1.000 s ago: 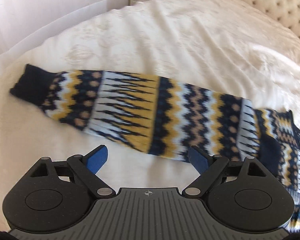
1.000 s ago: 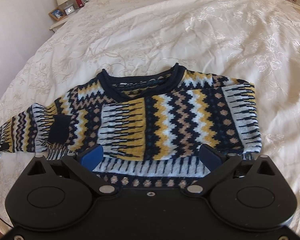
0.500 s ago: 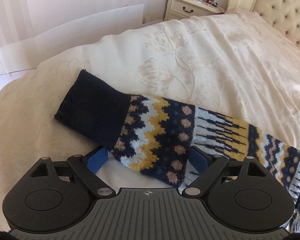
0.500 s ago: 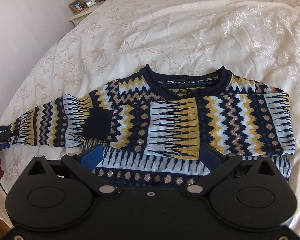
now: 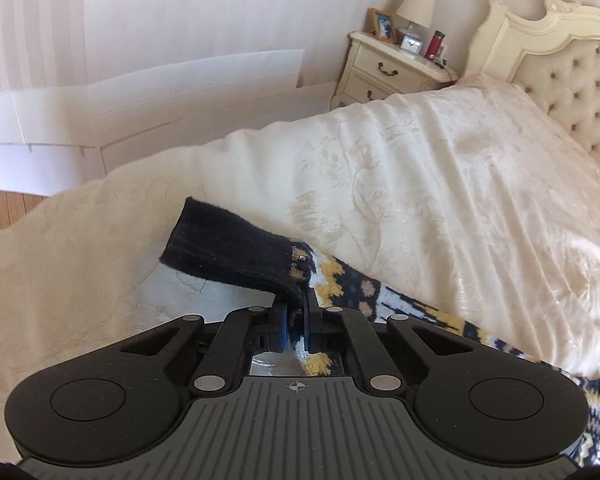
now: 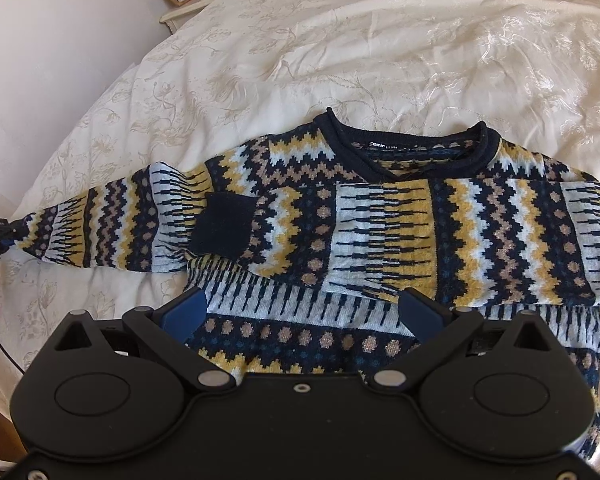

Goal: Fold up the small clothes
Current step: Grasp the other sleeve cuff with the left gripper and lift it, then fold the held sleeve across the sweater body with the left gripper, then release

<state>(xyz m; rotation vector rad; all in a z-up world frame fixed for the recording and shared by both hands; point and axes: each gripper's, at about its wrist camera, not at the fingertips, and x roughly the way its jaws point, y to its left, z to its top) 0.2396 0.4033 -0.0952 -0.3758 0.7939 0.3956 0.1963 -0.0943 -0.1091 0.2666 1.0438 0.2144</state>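
A small knitted sweater (image 6: pixel 400 216) in navy, yellow, white and tan zigzags lies flat on the cream bedspread (image 6: pixel 340 40), neck away from me. One sleeve is folded across the chest, its navy cuff (image 6: pixel 220 228) near the middle. The other sleeve (image 6: pixel 100 224) stretches out to the left. My left gripper (image 5: pixel 294 316) is shut on that sleeve just behind its navy cuff (image 5: pixel 228 248), which sticks up off the bed. My right gripper (image 6: pixel 300 312) hovers open over the sweater's hem, with nothing between its blue pads (image 6: pixel 188 312).
A cream bedside cabinet (image 5: pixel 396 72) with a lamp, clock, photo frame and red bottle stands beside the tufted headboard (image 5: pixel 560 80). The bed edge drops to a wooden floor (image 5: pixel 4 208) at the left. A white panel (image 5: pixel 140 92) leans on the wall.
My left gripper slid along the outstretched sleeve to its cuff end and shut on it, lifting the cuff. The right gripper drifted left over the hem and stayed open.
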